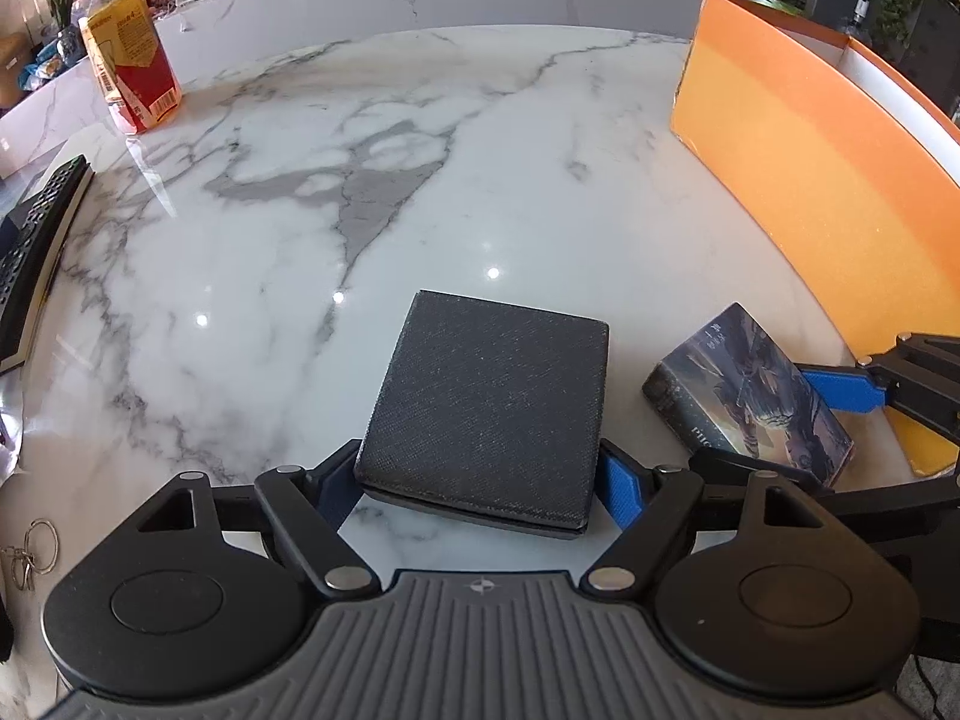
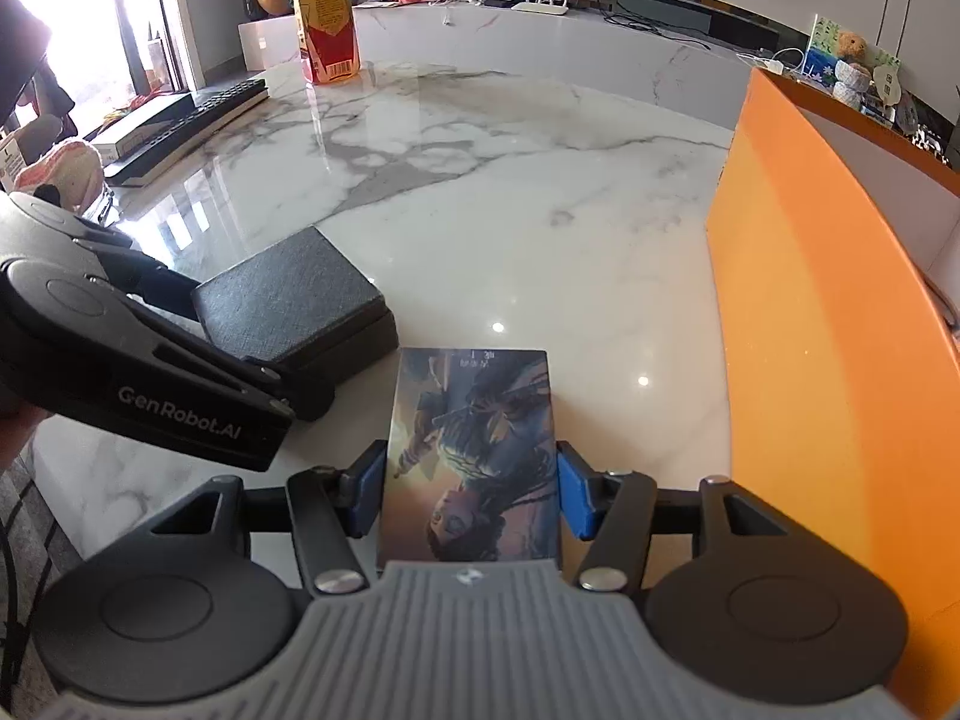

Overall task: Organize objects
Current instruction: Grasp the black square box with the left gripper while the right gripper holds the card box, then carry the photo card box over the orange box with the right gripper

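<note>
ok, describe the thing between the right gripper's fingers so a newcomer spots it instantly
Start at the tall orange box on the marble table. Beside its near end lies a small illustrated box. Its dark-grey fabric-covered neighbour is plain; this one carries glossy blue-and-gold figure artwork.

Left tool (image 1: 480, 483) and right tool (image 2: 471, 495) angle downward side by side, jaws clamped.

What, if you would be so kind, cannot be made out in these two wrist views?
- Inside of the orange box: both views show mainly its outer wall, which hides the contents.
- Near edge of the picture book: hidden in the right wrist view by the right gripper.
- Label print on the drink bottle: too small in both views.
- Left gripper: whether its fingers press the grey case is unclear in either view.
- Keyboard: cut off by the left wrist view's edge.
</note>
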Demonstrator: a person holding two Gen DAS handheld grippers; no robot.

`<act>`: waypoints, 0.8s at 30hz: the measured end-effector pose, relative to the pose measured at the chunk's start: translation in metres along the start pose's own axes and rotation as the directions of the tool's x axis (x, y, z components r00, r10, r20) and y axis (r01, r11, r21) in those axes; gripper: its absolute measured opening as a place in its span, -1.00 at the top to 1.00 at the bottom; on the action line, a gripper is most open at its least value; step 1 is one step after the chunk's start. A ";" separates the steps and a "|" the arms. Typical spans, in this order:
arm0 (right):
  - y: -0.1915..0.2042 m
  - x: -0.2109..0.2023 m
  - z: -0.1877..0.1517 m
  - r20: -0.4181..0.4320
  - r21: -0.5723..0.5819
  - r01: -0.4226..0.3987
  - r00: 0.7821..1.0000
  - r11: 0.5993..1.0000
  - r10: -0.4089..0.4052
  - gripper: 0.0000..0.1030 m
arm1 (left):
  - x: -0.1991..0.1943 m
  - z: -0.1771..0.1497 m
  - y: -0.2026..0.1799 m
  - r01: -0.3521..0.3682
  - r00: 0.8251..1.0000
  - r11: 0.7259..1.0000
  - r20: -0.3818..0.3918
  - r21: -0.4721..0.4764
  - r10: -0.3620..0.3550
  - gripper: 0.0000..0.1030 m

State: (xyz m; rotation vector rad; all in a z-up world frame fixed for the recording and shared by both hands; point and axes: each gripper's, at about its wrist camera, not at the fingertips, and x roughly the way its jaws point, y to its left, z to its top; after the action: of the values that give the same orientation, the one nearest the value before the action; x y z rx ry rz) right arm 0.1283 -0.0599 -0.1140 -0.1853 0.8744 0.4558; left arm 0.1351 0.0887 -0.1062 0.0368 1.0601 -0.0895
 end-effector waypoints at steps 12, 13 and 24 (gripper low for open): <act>-0.011 -0.045 0.008 0.095 0.100 -0.112 0.990 0.989 0.103 -0.14 | -0.016 -0.001 0.014 -0.086 0.991 0.990 0.092 -0.114 0.097 -0.78; -0.013 -0.052 0.009 0.110 0.111 -0.128 0.987 0.986 0.115 -0.14 | -0.016 -0.002 0.012 -0.090 0.991 0.991 0.089 -0.104 0.099 -0.78; -0.080 -0.154 0.018 0.315 0.240 -0.020 0.947 0.970 -0.058 -0.15 | -0.025 -0.003 0.014 -0.074 0.991 0.989 0.104 -0.126 0.087 -0.79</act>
State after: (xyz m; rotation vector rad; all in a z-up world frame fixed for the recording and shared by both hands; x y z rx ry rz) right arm 0.0919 -0.1729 0.0144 0.1030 0.6005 0.3449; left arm 0.1215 0.1042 -0.0855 -0.0349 0.9516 0.0463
